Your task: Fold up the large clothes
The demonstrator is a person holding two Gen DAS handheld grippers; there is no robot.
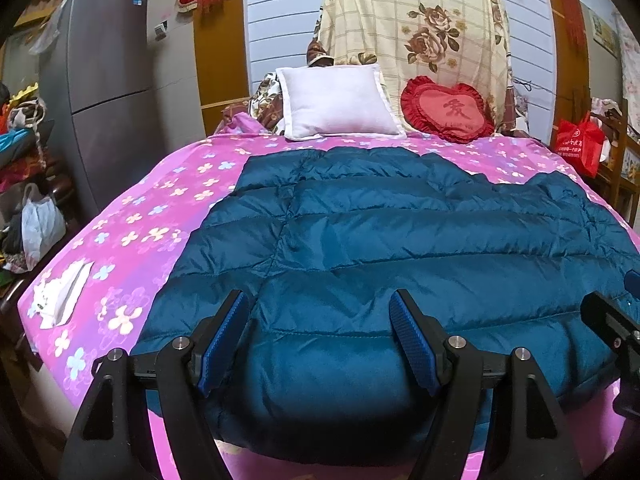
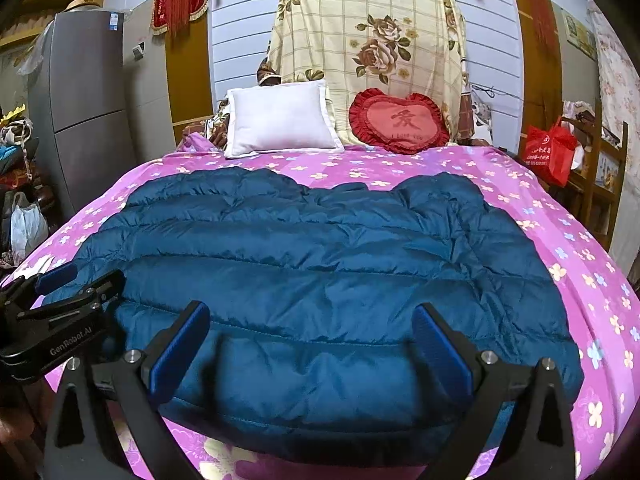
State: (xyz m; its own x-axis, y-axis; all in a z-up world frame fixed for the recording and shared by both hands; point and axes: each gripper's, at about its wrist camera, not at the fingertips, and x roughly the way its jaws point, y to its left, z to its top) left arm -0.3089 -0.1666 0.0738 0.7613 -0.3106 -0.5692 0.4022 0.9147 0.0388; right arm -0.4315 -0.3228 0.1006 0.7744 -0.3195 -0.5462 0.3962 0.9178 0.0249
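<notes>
Jacket: a teal quilted down jacket lies spread flat across the bed, its near hem hanging just over the front edge.
Left tongs: spread wide above the hem, holding nothing.
Right tongs: spread wide too, empty.
Hidden: sleeves and collar can't be made out; the jacket's right edge is cut off in the left view.
Behind: white pillow and red heart cushion.
</notes>
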